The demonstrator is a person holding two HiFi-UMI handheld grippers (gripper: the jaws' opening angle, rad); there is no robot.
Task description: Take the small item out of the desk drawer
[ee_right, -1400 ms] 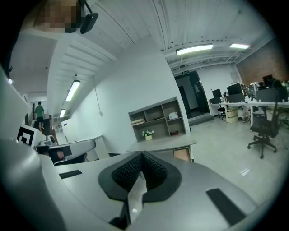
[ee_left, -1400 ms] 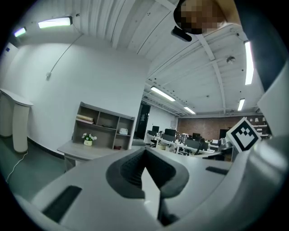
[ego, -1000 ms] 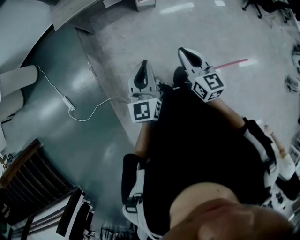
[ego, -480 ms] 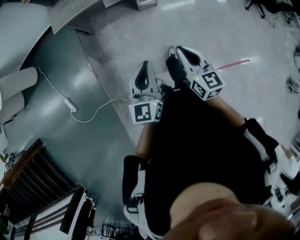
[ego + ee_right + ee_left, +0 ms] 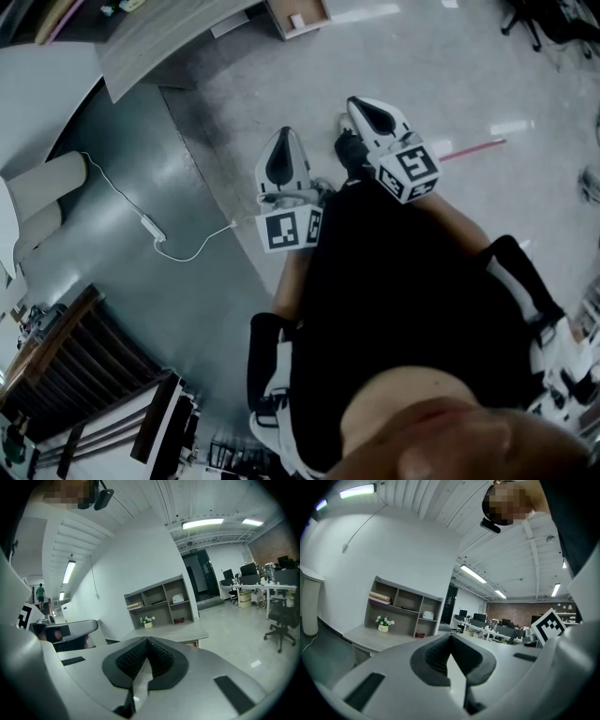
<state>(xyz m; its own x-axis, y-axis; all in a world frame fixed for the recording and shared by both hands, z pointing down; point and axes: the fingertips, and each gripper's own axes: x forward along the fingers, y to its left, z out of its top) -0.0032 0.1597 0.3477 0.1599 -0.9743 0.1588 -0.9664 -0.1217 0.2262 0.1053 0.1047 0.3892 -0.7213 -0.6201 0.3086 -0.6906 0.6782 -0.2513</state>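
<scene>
Small item (image 5: pixel 297 21) lies in drawer (image 5: pixel 324 13), its axis indiscernible.

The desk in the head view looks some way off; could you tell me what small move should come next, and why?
Probably step closer to the desk: it sits at the head view's top edge, well beyond both grippers. The left gripper and right gripper are shut and empty, so opening one can wait until what looks like the open drawer is near.
</scene>
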